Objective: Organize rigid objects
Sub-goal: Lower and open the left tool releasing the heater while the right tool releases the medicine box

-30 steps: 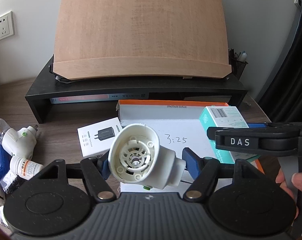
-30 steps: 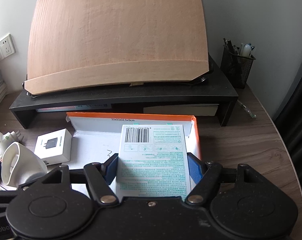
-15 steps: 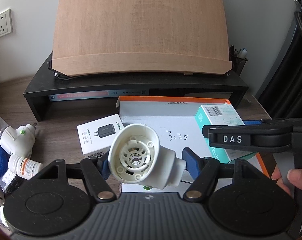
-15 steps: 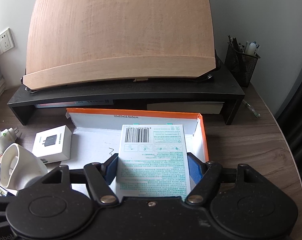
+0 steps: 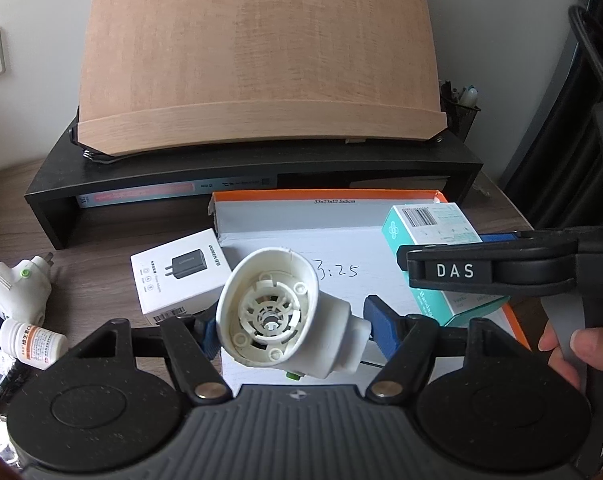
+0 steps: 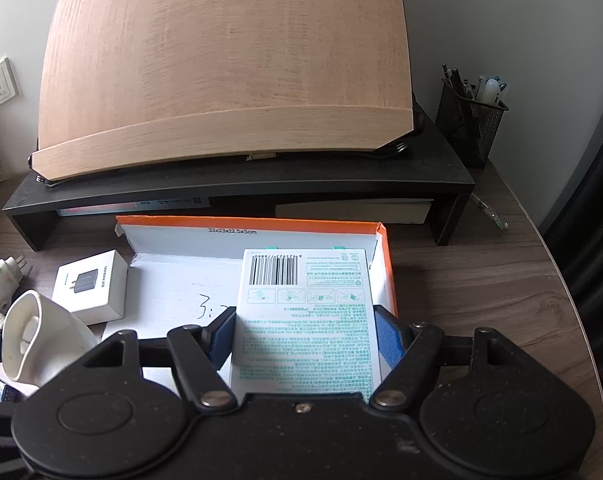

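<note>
Over the shallow orange-edged box [image 6: 385,264] lying open on the wooden worktop [image 6: 481,292], both grippers carry something. The left hand-held gripper [image 5: 289,322] is clamped on a white funnel-shaped plastic part [image 5: 269,312], its blue pads pressing the part's sides, the wide round mouth turned toward the camera and showing a ring of inner ribs. The right hand-held gripper [image 6: 305,330] grips a teal-and-white carton [image 6: 305,320] by its two long edges, barcode face up, held above the right half of the box; in the left wrist view that same carton [image 5: 433,224] sits behind a black finger marked "DAS", with a person's hand [image 5: 569,348] at the lower right edge. The box's white floor has "3:25" handwritten on it, and its back flap carries small printed dimensions. Just beside the box's left edge rests a small white charger box [image 5: 177,276] with a picture of a black plug. Farther left on the worktop lie a white plug adapter [image 5: 17,284] with a green spot and a small white pill bottle [image 5: 31,342] on its side. Behind the box stands a black riser shelf [image 6: 237,188] bearing a tilted wooden board [image 6: 225,68], and a black mesh pen holder [image 6: 469,120] stands at its right end.
</note>
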